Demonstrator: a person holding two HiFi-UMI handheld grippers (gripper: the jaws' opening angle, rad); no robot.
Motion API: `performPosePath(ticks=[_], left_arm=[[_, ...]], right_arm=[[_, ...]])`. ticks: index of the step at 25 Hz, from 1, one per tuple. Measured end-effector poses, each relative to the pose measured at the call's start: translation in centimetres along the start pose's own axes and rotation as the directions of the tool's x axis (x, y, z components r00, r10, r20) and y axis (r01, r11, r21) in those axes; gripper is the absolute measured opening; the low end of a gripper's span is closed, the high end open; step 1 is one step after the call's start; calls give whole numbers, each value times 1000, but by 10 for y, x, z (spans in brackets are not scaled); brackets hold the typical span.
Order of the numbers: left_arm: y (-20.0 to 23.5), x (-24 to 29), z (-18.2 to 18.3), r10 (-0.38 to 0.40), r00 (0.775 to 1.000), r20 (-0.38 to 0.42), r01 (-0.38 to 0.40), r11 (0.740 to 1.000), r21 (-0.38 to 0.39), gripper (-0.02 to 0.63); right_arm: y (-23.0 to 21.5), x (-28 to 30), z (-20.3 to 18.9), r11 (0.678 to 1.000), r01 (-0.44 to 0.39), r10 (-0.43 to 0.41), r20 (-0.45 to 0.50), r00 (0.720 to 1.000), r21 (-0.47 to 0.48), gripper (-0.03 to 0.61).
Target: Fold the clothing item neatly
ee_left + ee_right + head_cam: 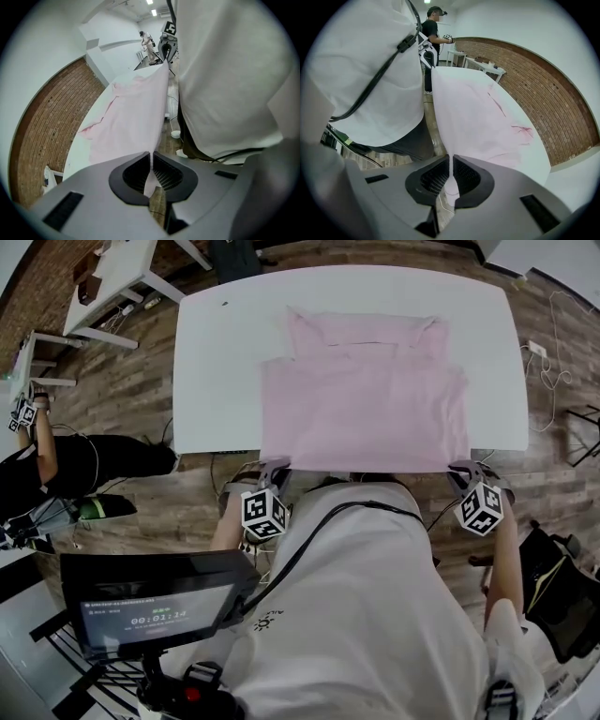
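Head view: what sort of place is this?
Probably a lab or studio workspace, not a home: a white table bearing a pink garment, a brick wall, another person near more tables beyond.

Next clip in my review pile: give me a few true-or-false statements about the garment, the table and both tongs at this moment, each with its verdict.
1. The left tongs are shut on an edge of the pink garment. True.
2. The right tongs are open and hold nothing. False: they are shut on the garment's fabric, which runs up between the jaws.
3. Most of the garment lies spread on the white table. True.
4. The garment lies in a heap on the floor. False: it is spread flat across the middle of the table, and its near edge is gripped at the table's near side.
5. A second person stands in the room beyond the table. True.
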State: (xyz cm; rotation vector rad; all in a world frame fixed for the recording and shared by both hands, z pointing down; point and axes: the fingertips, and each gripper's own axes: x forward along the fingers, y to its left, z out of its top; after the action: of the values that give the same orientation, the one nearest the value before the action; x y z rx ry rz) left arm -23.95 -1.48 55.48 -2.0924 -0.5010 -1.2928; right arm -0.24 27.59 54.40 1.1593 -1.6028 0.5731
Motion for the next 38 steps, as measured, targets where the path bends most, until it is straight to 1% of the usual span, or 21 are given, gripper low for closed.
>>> performPosePath(ticks=[3,6,11,14,16,19,22,26,29,32,38], left_arm=[[-4,-17,9,-1,1000,24,0,1000,27,23],[10,-34,20,28,999,42,-31,998,61,23],[56,-51,42,104,993,57,-110,986,128,23],[90,-56,54,131,990,54,-139,976,171,23],[126,-52,54,149,988,45,-155,968,196,23],[186,-32,50,168,985,29,-170,963,211,23],[242,-5,49,186,983,9,-183,957,223,23],[293,33,46,172,984,-39,-160,962,223,23],[317,64,42,147,986,-77,-126,965,231,23],[328,92,36,106,988,-117,-75,968,238,23],[344,137,22,37,984,-172,-1,978,210,23]], right_arm=[[2,-16,-3,999,32,-32,-3,999,13,28],[-14,-33,4,996,92,-92,-3,996,-2,28],[-65,-55,13,980,194,-194,2,981,-52,28],[-97,-64,18,971,213,-214,0,977,-105,28],[-129,-60,31,966,217,-219,3,976,-138,28],[-183,-42,49,961,208,-212,0,977,-185,28],[-236,-21,59,956,210,-213,7,977,-204,28],[-285,17,64,958,176,-181,-2,983,-224,28],[-309,44,61,964,136,-142,-10,990,-229,28],[-321,67,56,968,99,-106,-16,994,-230,28],[-344,107,51,974,44,-52,-32,998,-221,28]])
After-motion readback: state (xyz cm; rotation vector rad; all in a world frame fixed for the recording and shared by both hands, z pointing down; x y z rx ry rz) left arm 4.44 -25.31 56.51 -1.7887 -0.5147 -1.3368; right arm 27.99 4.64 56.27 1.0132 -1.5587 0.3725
